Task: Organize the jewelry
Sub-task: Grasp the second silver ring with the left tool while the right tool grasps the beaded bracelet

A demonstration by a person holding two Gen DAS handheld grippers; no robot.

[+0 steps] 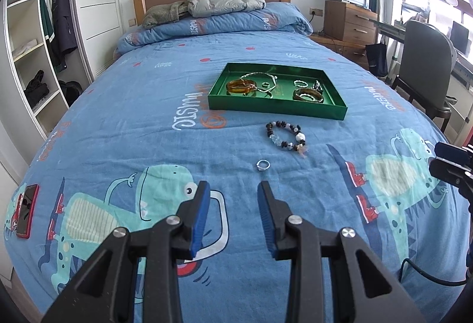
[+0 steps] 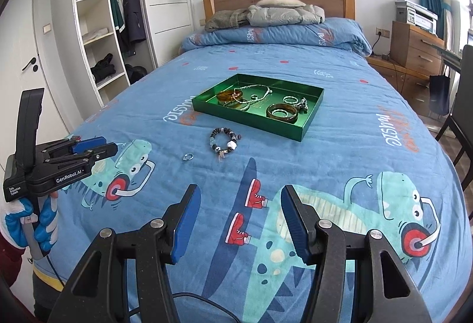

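The left gripper (image 1: 233,190), jaws apart and empty, should drop squarely over the silver ring (image 1: 262,165) at frame centre, pinching gently.

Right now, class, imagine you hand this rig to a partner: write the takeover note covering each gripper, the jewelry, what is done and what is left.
Left gripper: open, empty, over the bedspread just short of the silver ring.
Right gripper: open, empty.
Green tray on the bed holds two amber bangles, a silver chain and small rings.
Left to do: the silver ring and beaded bracelet lie on the bedspread outside the tray.
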